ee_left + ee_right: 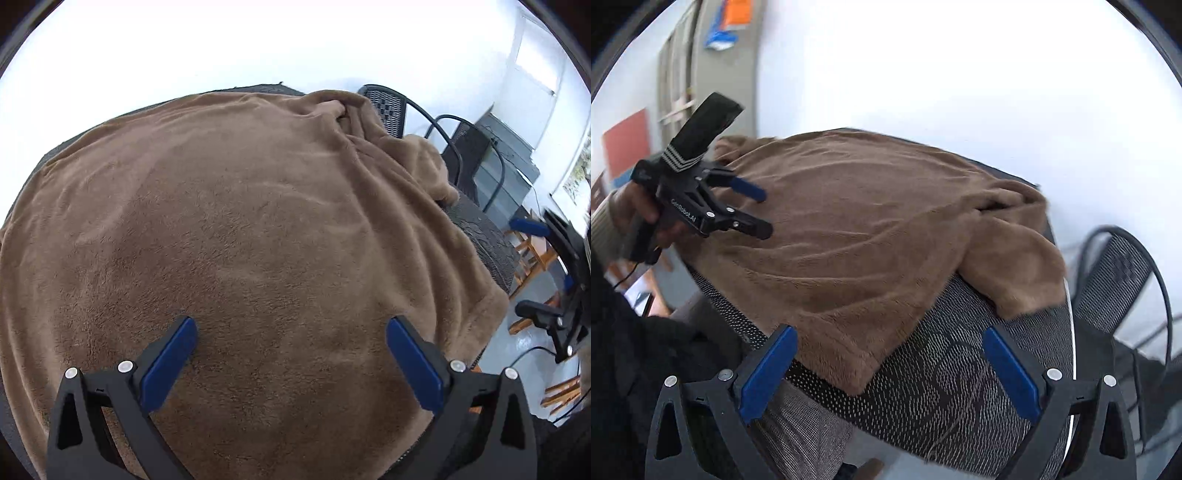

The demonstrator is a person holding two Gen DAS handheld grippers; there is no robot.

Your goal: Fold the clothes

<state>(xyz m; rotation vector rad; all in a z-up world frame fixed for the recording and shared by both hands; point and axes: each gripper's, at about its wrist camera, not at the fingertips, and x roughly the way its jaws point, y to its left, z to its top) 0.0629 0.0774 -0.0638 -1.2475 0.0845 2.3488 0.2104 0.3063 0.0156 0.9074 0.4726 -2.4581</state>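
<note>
My left gripper (759, 212) hovers with fingers (168, 363) spread wide over the brown fleece garment (240, 221), which lies spread across the patterned desk (960, 369). My right gripper (886, 369), fingers released, sits near the garment's hem corner.

Table (960, 387): round, covered in a dark patterned cloth with a white rim showing at its right edge. On it: one brown fleece garment (240, 229), spread flat over most of the top, one sleeve (1015, 266) folded back near the right edge.
</note>
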